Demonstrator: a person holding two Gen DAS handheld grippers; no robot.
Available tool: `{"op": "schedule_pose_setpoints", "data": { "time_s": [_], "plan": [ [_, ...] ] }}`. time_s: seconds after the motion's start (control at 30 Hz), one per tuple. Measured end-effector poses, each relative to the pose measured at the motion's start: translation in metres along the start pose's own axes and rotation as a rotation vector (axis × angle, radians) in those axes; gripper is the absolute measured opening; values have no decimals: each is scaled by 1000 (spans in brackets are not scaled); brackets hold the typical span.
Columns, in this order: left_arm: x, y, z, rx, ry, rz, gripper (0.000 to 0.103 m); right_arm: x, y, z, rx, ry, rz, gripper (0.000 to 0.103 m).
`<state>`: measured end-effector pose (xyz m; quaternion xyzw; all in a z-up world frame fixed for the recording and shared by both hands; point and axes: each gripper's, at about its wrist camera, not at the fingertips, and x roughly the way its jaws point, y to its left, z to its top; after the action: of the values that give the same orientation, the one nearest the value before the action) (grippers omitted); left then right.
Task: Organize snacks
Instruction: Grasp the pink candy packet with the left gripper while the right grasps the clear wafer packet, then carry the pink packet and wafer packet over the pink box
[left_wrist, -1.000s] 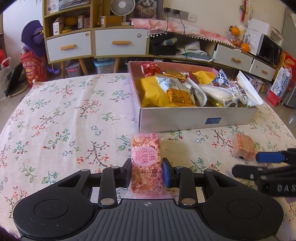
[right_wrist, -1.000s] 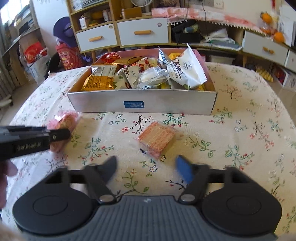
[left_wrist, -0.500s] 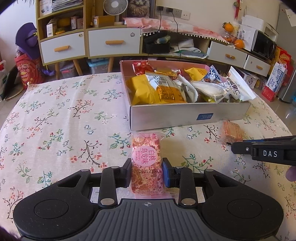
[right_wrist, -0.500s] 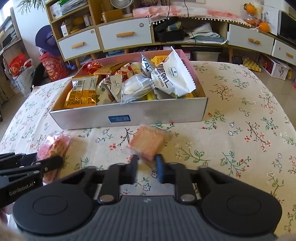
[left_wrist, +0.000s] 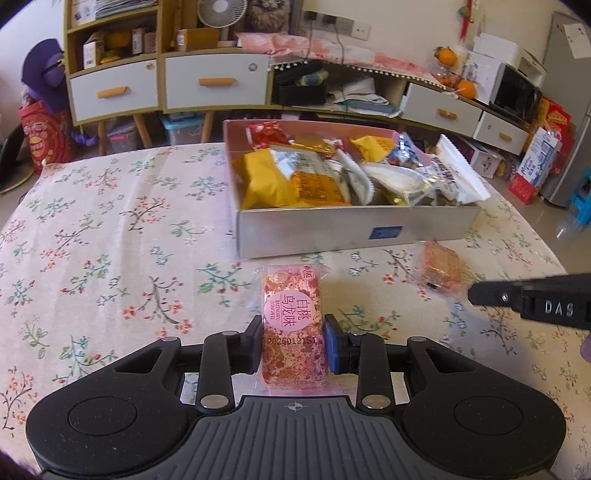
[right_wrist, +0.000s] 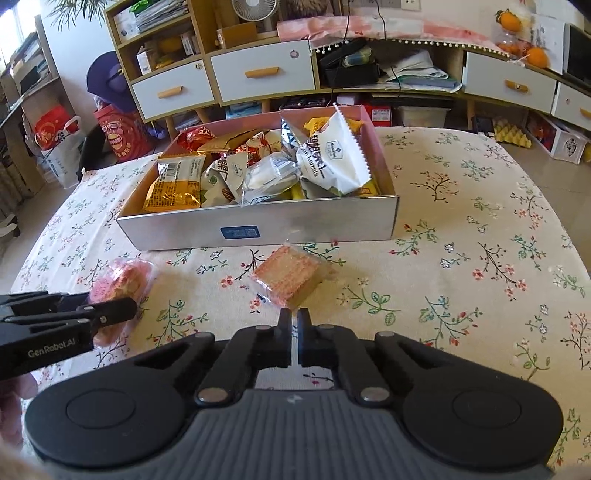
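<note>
My left gripper (left_wrist: 291, 343) is shut on a pink snack pack (left_wrist: 291, 317) with a round label, held just above the floral tablecloth in front of the box. The silver box (left_wrist: 354, 232) is full of snack packs. My right gripper (right_wrist: 293, 332) is shut and empty, its tips just short of an orange wafer pack (right_wrist: 286, 275) lying on the cloth before the box (right_wrist: 258, 229). The wafer pack also shows in the left wrist view (left_wrist: 439, 267), with the right gripper (left_wrist: 476, 293) beside it. The pink pack (right_wrist: 118, 284) shows at the left of the right wrist view.
The round table with floral cloth (left_wrist: 110, 236) stretches left of the box. Cabinets with drawers (left_wrist: 214, 81) and cluttered shelves stand behind the table. Bags (right_wrist: 55, 144) sit on the floor at the far left.
My right gripper has shut from wide open, with nothing between its fingers. The left gripper keeps its hold on the pink pack and has shifted slightly.
</note>
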<state>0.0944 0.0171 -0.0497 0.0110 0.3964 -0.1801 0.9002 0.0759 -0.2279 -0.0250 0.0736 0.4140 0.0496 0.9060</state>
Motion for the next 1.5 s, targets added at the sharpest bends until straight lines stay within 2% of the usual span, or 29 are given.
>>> {"op": "schedule_pose_setpoints", "data": {
  "time_s": [0.07, 0.13, 0.2, 0.23, 0.57, 0.67, 0.77, 1.0, 1.2, 1.5],
  "plan": [
    [0, -4, 0, 8, 0, -7, 30, -2, 0, 1, -7, -17, 43, 4],
    [0, -7, -1, 14, 3, -12, 30, 0, 1, 4, -10, -18, 61, 18],
    [1, -9, -2, 22, 8, -12, 30, 5, 3, 5, -5, -25, 37, 62],
    [2, -10, -3, 25, 11, -11, 30, 8, 5, 6, -5, -27, 18, 67],
    [5, -16, -1, 32, 18, -15, 30, 37, 8, 27, 81, 12, -33, 64],
    [5, -18, -2, 47, 20, -16, 30, 41, 7, 25, 97, 28, -47, 53],
    [4, -19, -3, 58, 19, -14, 30, 39, 10, 25, 68, 27, -68, 32],
    [-2, -18, 0, 57, 4, -19, 30, 30, 7, 21, 63, 56, -48, 31],
    [-13, -21, 5, 63, -27, -41, 30, 13, 9, 26, 75, 63, 3, 31],
    [-31, -21, 21, 30, -95, -79, 30, -18, 11, 42, 123, -2, 88, 31]
  ]
}}
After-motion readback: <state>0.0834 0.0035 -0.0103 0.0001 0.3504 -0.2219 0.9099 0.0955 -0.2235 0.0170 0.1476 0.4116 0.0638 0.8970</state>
